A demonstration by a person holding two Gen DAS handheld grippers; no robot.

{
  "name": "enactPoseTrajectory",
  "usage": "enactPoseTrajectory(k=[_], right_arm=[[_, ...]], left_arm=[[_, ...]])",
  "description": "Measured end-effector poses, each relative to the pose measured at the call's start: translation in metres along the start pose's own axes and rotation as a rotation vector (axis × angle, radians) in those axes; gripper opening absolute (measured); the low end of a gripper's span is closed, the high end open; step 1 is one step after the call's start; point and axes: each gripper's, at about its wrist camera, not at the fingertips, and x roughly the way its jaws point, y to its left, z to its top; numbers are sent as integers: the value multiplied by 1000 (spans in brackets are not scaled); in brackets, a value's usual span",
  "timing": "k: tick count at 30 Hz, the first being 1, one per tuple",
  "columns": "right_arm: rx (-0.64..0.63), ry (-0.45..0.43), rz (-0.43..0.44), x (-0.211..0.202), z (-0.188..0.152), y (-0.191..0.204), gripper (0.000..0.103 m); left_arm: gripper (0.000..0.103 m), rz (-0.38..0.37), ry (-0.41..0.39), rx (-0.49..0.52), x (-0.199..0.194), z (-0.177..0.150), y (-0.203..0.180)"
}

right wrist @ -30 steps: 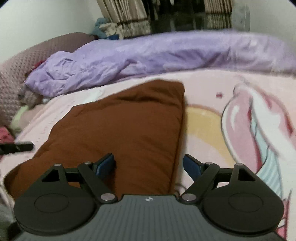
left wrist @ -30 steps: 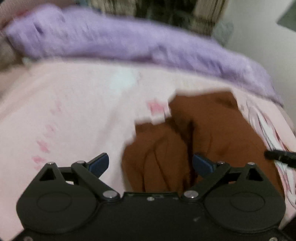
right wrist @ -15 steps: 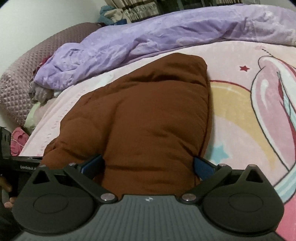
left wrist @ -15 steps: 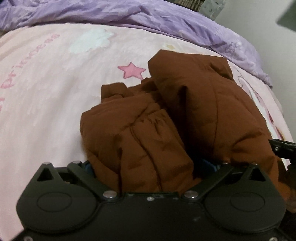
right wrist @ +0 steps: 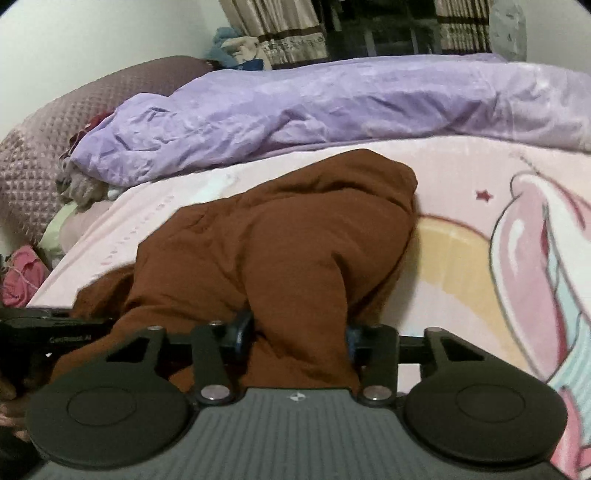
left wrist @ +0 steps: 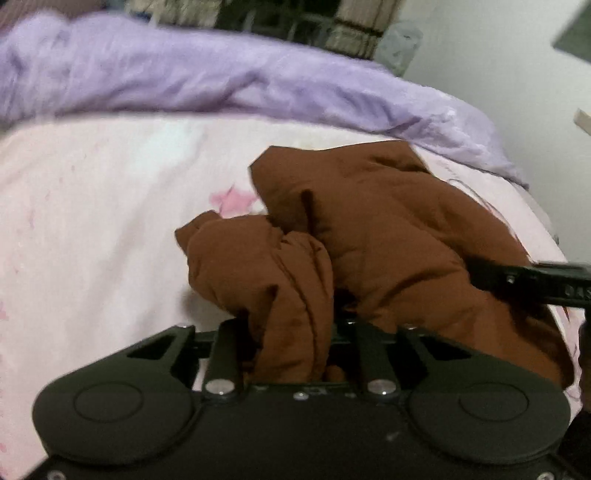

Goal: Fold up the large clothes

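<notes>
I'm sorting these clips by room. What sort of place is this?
Most likely a bedroom. The brown jacket lies on a bed with a pink cartoon sheet, a bunched purple quilt lies along its far side, and curtains hang behind.

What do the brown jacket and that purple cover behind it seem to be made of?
Brown jacket: probably a padded woven fabric, matte; it bulges in soft puffy folds with stitched seams and no gloss.
Purple cover: seemingly a smooth, silky or plush cloth; its creases catch a faint sheen. The blur leaves the exact fibre open for both.
</notes>
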Motion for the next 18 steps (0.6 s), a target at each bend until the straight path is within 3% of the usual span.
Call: enactPoseTrajectory(k=[6,9,15,18], right_arm=[[49,-80,9,-51,25,-30,46],[51,-135,-51,-87,37,-55,46],[113,-218,-175,-144,39,-133,46],[158,-181,-247,-133,22,-177,47]], left_arm=[[16,-112,-131,18,-44,36,-42],[16,-164,-152,54,-39,53,-79],[17,-331,-97,68,24,71,-153],[28,-370,-17,76,80,67,-181]])
